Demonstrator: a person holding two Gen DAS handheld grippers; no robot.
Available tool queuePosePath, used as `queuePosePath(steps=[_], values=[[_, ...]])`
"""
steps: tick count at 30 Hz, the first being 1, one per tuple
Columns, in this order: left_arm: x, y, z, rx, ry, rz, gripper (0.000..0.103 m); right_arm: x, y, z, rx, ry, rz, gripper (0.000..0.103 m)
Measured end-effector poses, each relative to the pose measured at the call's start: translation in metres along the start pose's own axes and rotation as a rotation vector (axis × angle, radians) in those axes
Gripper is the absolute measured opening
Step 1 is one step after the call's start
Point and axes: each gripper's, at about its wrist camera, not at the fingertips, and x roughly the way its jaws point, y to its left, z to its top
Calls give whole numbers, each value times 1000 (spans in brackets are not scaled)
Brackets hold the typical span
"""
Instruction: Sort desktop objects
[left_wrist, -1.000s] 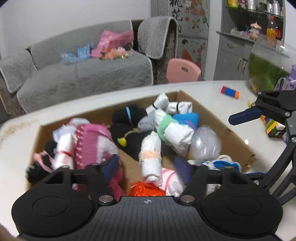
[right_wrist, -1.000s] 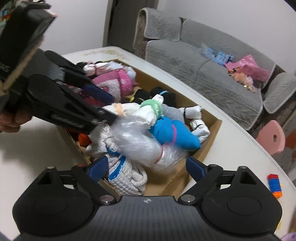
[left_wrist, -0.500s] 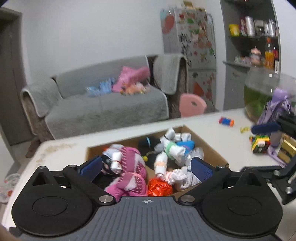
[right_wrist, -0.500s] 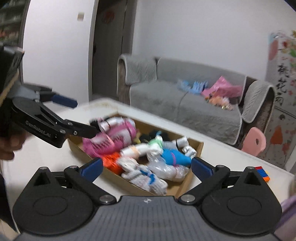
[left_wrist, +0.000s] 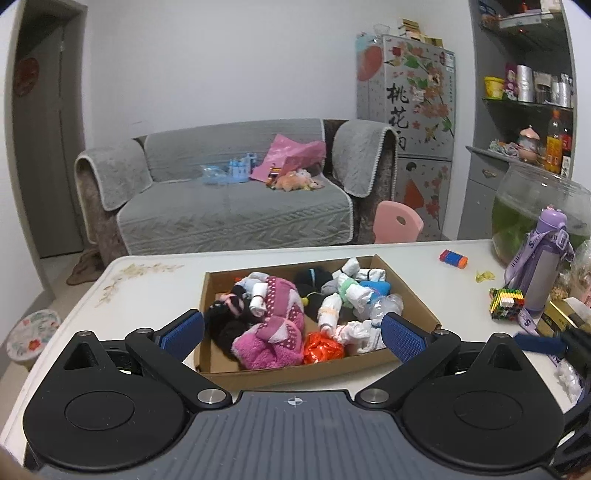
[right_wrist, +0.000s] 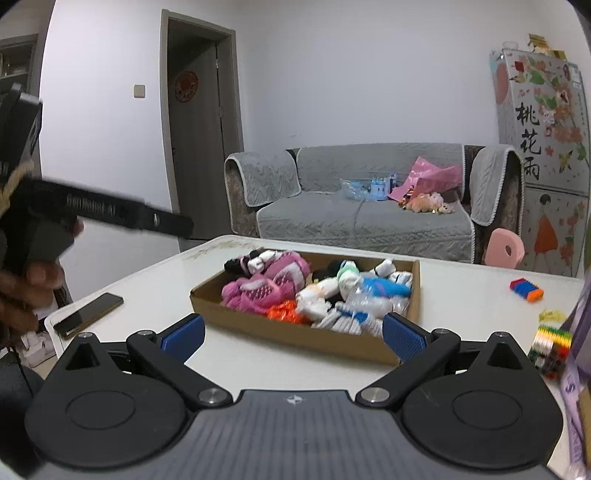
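Two grippers stand wide apart at the jaws, both having just been opening, and nothing lies between the blue pads of either. The left gripper (left_wrist: 292, 334) fills the lower part of its own view; the right gripper (right_wrist: 293, 332) does the same in its view. In the right wrist view the left gripper's black arm crosses the upper left of the frame, bearing blurred white lettering I cannot read, with a hand (right_wrist: 27, 291) beneath it.

Just beyond the pads, at frame centre, one shallow cardboard box (left_wrist: 413, 291) sits on the white table (left_wrist: 147, 291), its long axis running left to right, heaped with rolled socks (left_wrist: 273, 314) too tangled to count.

One phone (right_wrist: 88, 314) lies at the left of the right wrist view. One purple bottle (left_wrist: 545, 266) stands at right, strap lettering unreadable, beside one puzzle cube (left_wrist: 506, 302). One striped block (left_wrist: 453, 257) lies beyond.

Three large characters, 桃花雨, mark the fridge (left_wrist: 406, 103) at upper right.
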Motion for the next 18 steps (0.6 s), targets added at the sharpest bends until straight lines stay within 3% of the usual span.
queuePosePath(steps=[9,18], values=[[-8,6,-3,-22,-4,15,103,1,-24,-28,133,-56,-15,102],[-6,7,-1,-36,-8,26,103,-5,-17,-33,114,-99,-14,102]])
